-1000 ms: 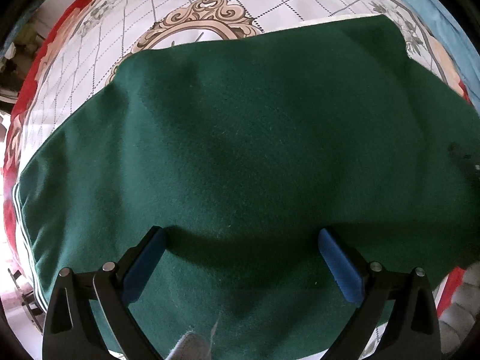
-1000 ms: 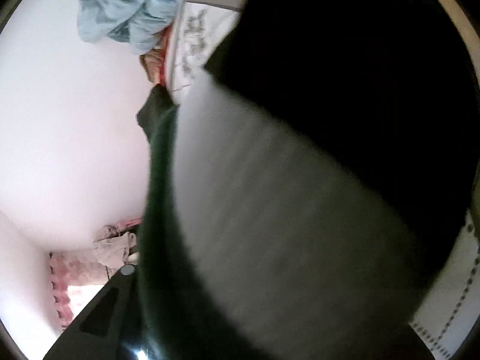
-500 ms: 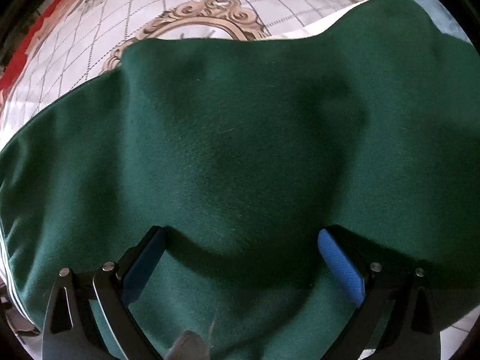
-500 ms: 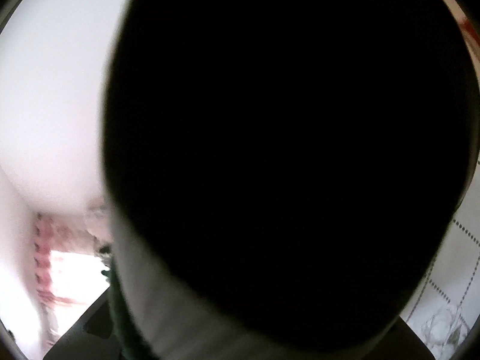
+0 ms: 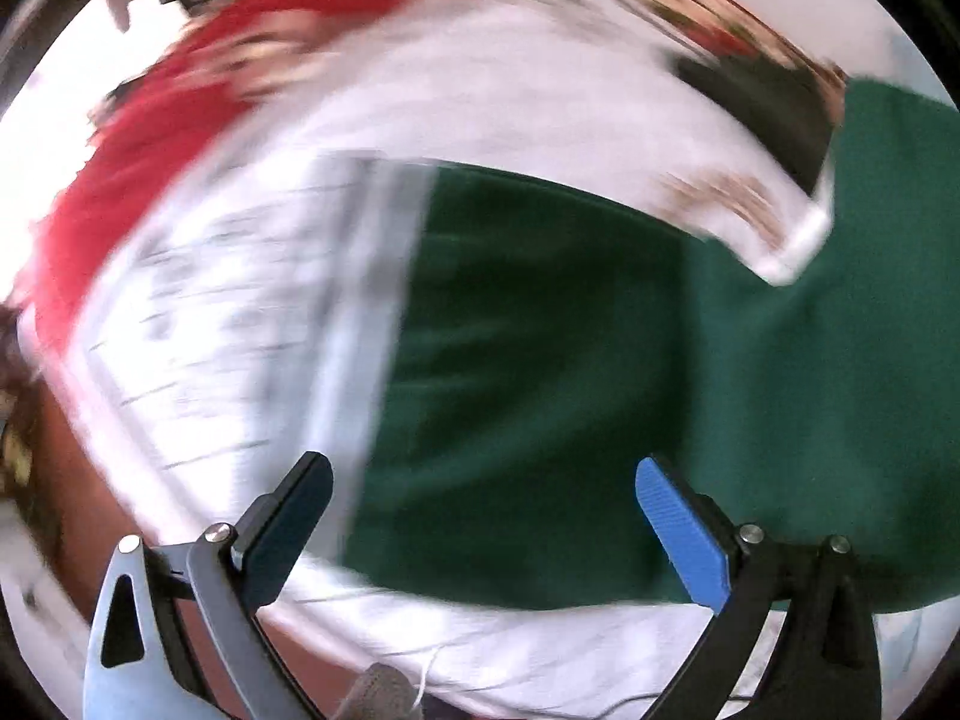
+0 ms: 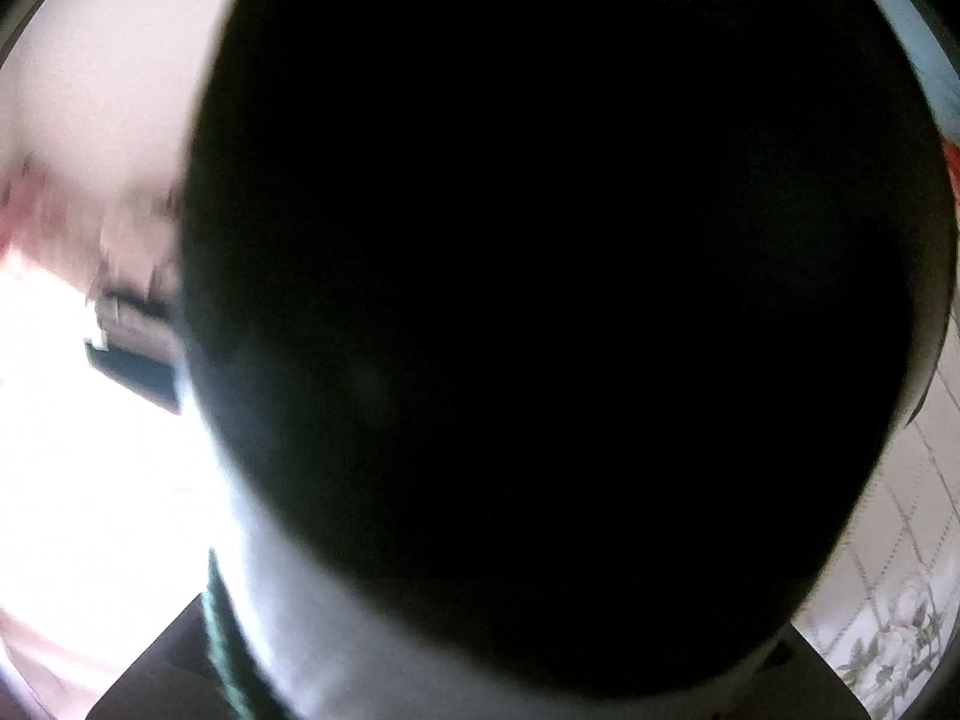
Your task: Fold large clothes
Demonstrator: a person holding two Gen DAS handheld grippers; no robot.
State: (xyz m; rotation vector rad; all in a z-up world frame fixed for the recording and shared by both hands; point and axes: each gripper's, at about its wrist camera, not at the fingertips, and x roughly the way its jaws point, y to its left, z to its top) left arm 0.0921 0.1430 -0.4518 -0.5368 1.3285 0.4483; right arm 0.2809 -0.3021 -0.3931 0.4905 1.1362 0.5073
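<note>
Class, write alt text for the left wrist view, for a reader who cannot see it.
A dark green garment lies spread on a white patterned bedspread with a red border, all motion-blurred. The left gripper hangs above it, jaws wide apart and empty, blue pads showing. A black item lies at the far edge.
</note>
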